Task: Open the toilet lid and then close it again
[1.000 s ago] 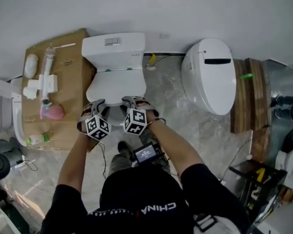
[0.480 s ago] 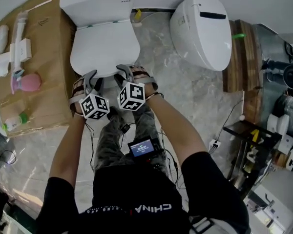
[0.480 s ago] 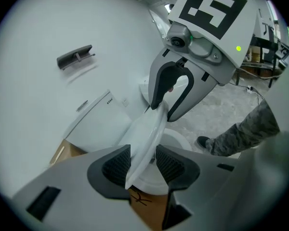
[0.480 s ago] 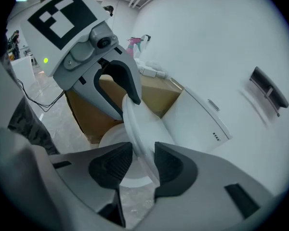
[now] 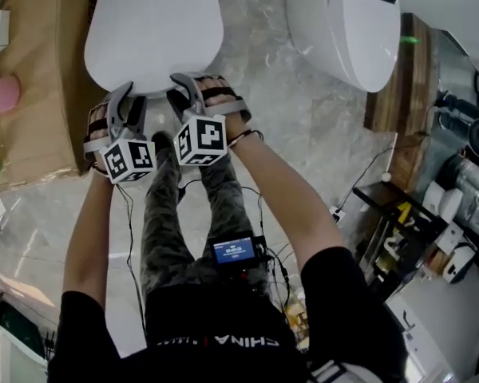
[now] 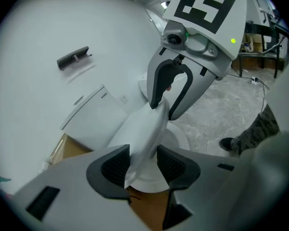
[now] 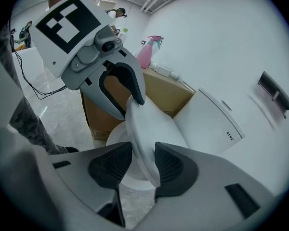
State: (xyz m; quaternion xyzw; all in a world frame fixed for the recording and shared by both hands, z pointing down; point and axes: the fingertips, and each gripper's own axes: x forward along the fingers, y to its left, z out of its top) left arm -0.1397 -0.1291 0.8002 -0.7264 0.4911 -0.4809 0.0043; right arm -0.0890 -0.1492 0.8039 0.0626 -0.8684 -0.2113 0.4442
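Note:
The white toilet lid fills the upper left of the head view, and both grippers are at its front rim. My left gripper has the rim between its pads. My right gripper grips the rim just to its right. In the left gripper view the tilted lid runs between the left gripper pads, above the seat. In the right gripper view the lid sits between the right gripper pads. Both pairs of jaws have just been opening, with the lid still between them.
The tank stands behind the lid. A cardboard box holding a pink item is at the left. A second white toilet and wooden boards are at the right. The person's legs and cables lie below.
Both grippers have come down with the lid, which now lies flatter over the bowl. The head view has tipped down, so the tank has slid out of the top.

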